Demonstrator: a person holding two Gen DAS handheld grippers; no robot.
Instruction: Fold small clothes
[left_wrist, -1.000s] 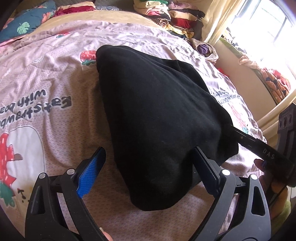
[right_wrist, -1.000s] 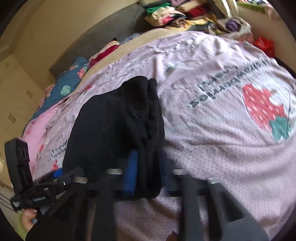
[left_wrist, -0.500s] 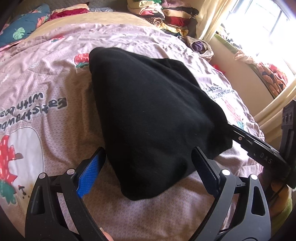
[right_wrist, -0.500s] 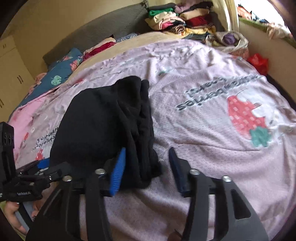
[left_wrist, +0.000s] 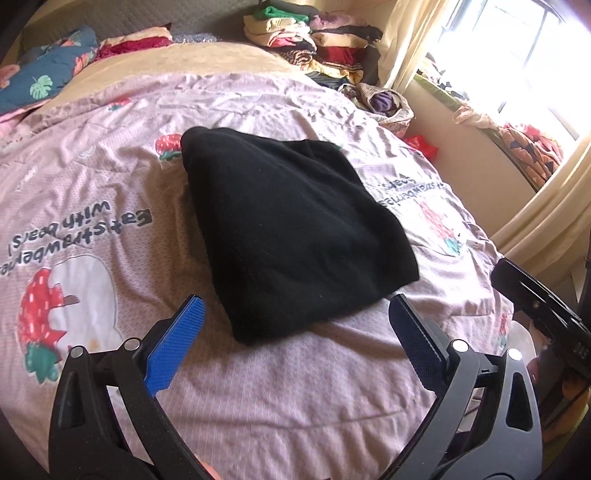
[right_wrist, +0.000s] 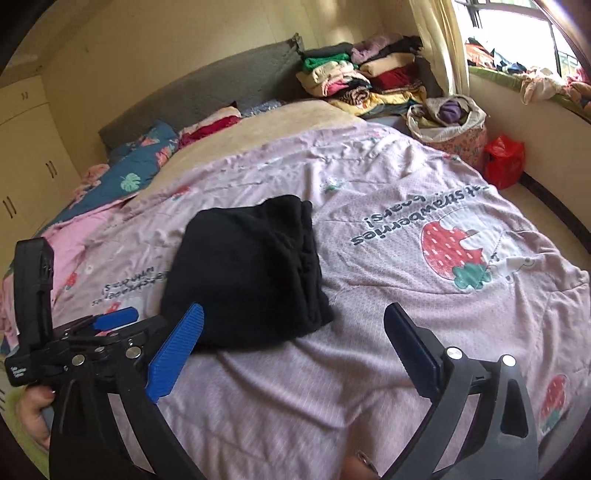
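Sunlit window (left_wrist: 517, 70) (curtained), grey headboard (right_wrist: 207, 88), cream cupboards (right_wrist: 26, 147).

My right claw (left_wrist: 546, 314) is cut off at the left-wrist frame's right edge. The black garment's (right_wrist: 247, 273) underlayers are hidden. The window (left_wrist: 517, 55) is glare-washed.

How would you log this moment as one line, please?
garment: folded, on bed | left gripper: open, empty | right gripper: just opened, empty
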